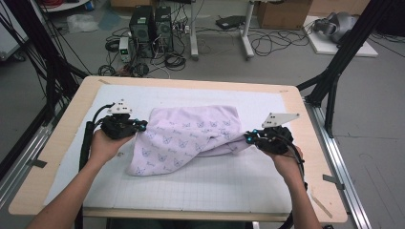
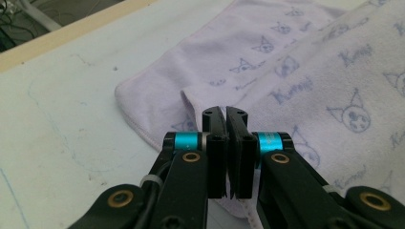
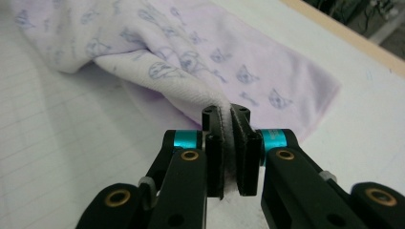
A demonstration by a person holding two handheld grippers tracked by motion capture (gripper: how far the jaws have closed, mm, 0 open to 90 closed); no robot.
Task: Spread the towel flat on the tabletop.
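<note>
High view, lilac towel (image 1: 188, 136) part-folded on the counter (image 1: 200, 188), left gripper (image 1: 141, 126) and right gripper (image 1: 248, 138) at opposite edges, left gripper view, jaws clamped on towel (image 2: 305, 81) hem, right gripper view, jaws pinching a towel (image 3: 191, 57) corner.

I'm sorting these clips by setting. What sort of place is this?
Probably a lab or workshop: computer towers and loose cables on the floor, black frame struts around the table.
</note>
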